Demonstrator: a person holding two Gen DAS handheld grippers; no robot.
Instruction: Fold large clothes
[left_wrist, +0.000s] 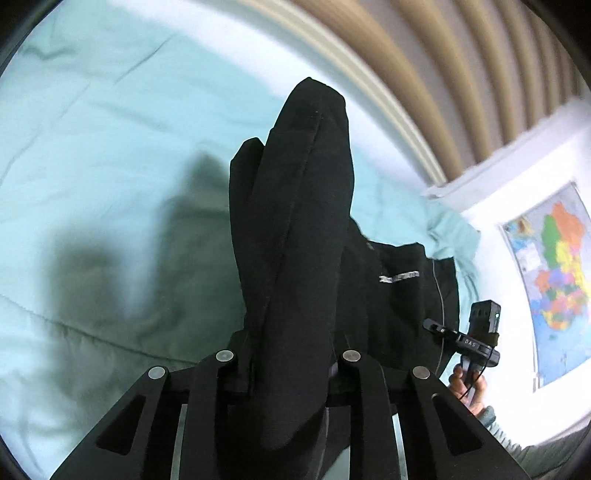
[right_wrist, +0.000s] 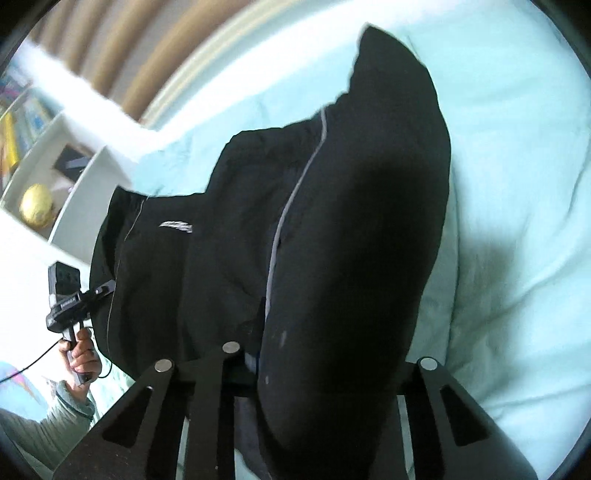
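Observation:
A large black garment (left_wrist: 295, 229) with a thin grey piping line and a small white logo hangs over a pale teal bed sheet (left_wrist: 92, 166). My left gripper (left_wrist: 291, 365) is shut on a bunched fold of it, which drapes over the fingers and hides their tips. My right gripper (right_wrist: 325, 362) is shut on another part of the same black garment (right_wrist: 332, 221), which covers the fingers too. The garment stretches between the two grippers, lifted off the bed. The right gripper also shows in the left wrist view (left_wrist: 476, 339), and the left gripper shows in the right wrist view (right_wrist: 70, 299).
The teal sheet (right_wrist: 517, 184) fills most of both views. A beige ribbed headboard (left_wrist: 424, 74) curves behind the bed. A coloured map (left_wrist: 554, 258) hangs on the white wall. White shelves with a gold ball (right_wrist: 37, 208) stand beside the bed.

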